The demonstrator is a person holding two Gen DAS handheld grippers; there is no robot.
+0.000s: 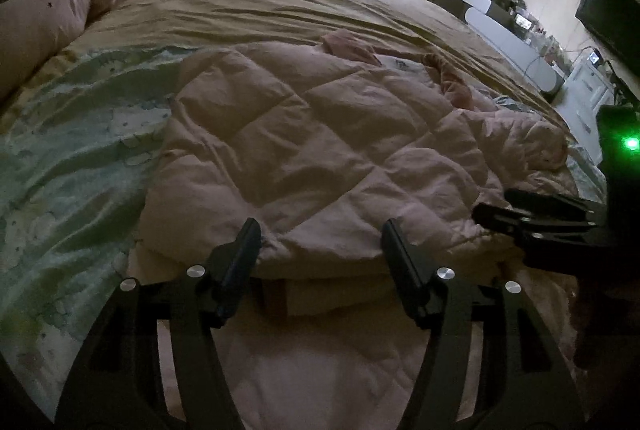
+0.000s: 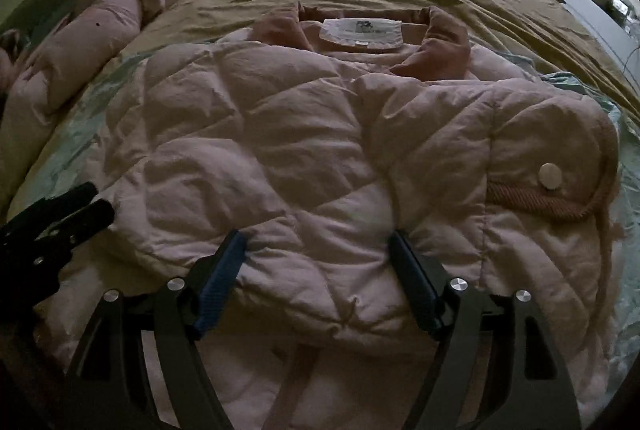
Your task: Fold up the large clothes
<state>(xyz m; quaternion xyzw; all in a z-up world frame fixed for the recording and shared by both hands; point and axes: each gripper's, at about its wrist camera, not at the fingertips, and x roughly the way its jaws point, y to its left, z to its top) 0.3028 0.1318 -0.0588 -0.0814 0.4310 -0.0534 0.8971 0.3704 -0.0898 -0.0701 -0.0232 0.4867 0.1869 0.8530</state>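
left tongs (image 1: 320, 230) spread, empty | right tongs (image 2: 318, 242) spread, empty | pink quilted jacket (image 2: 280, 150) dead ahead on bed (image 1: 280, 2), collar (image 2: 436, 42) far, hem at my tips

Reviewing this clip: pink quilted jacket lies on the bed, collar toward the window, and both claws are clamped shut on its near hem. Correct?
Not quite. Both wrist views show the left claw and right claw open, straddling the near hem of the jacket. The rest stands.
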